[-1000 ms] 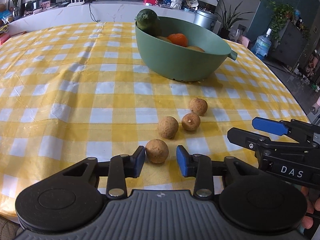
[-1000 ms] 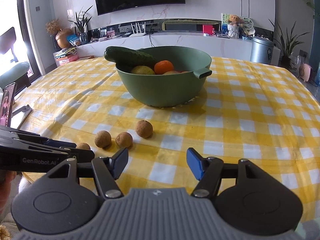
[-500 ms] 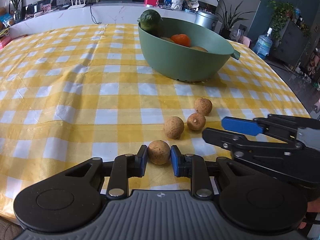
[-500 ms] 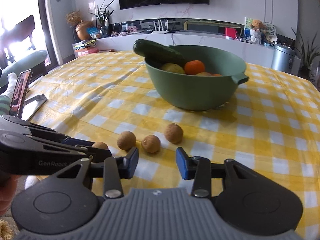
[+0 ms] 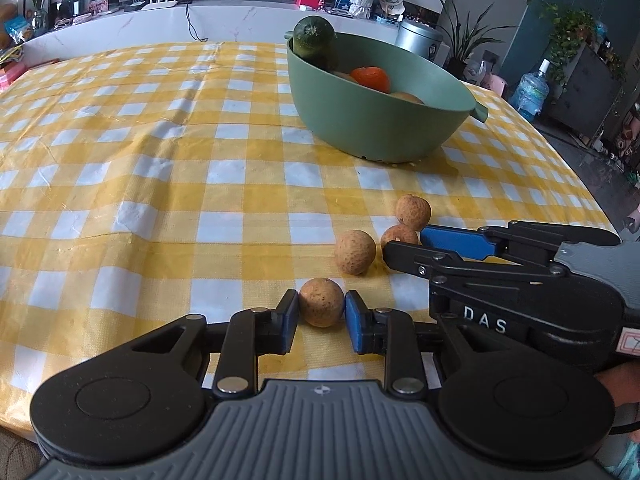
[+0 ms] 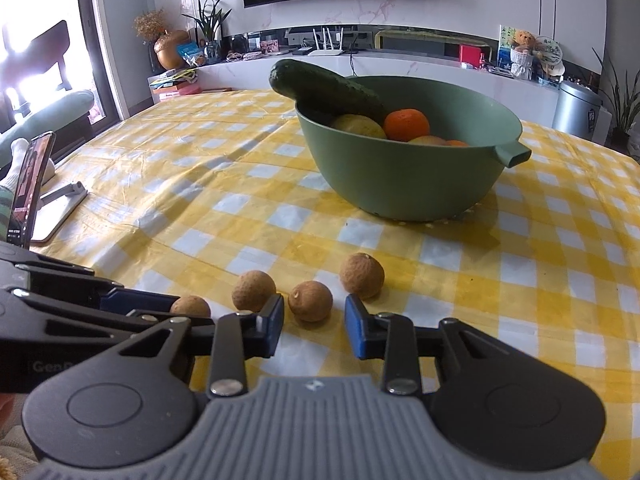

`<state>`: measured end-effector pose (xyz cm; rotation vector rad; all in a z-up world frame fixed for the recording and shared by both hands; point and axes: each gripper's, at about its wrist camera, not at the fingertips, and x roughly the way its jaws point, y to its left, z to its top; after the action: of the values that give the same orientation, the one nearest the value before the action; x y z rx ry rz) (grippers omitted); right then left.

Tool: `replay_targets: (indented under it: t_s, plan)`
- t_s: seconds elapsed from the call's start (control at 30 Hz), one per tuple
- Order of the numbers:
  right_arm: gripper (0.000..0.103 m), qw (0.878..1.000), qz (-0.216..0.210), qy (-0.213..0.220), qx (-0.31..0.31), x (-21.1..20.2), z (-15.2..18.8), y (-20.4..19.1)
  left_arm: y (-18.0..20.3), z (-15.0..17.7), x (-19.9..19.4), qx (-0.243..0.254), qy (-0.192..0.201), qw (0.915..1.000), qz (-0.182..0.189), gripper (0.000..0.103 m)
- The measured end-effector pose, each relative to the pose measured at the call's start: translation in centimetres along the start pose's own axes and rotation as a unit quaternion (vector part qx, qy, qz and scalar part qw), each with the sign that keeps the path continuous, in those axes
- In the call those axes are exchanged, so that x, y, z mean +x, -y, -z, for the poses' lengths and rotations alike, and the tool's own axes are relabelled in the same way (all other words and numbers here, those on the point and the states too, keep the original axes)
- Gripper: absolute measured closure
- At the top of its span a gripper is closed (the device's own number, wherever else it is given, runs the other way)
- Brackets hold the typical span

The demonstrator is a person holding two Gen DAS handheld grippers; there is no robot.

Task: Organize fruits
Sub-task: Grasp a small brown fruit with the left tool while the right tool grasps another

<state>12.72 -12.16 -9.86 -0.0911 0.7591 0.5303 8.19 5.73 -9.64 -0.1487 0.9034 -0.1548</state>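
Left wrist view: the left tongs have just closed onto the nearest longan, which rests on the table; the narrow pinch on a round fruit may squirt it out.

Right wrist view: the right tongs have advanced while narrowing and stand open, with nothing clamped, short of the middle longan; a misaligned close could knock it into its neighbours, well short of the green bowl.

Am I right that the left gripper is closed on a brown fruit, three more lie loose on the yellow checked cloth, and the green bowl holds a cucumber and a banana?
Not quite. The right wrist view shows no banana: the green bowl holds a cucumber, an orange and other yellowish fruit. The rest stands: the left gripper is closed on a brown fruit, and three more lie loose on the yellow checked cloth.
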Motion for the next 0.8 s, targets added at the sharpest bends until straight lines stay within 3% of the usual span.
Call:
replay_targets:
  t_s: [0.1, 0.2, 0.8]
  plan:
    - [0.073, 1.000, -0.002, -0.002, 0.000, 0.3, -0.1, 0.0, -0.1, 0.0, 0.0, -0.006, 0.003, 1.0000, 0.000, 0.071]
    - [0.082, 1.000, -0.004, -0.008, -0.009, 0.5, 0.0, -0.4, 0.0, 0.2, 0.0, -0.004, 0.006, 1.0000, -0.001, 0.071]
    - [0.083, 1.000, 0.004, 0.010, -0.004, -1.3, 0.1, -0.1, 0.1, 0.2, -1.1, -0.015, 0.020, 0.9996, -0.010, 0.076]
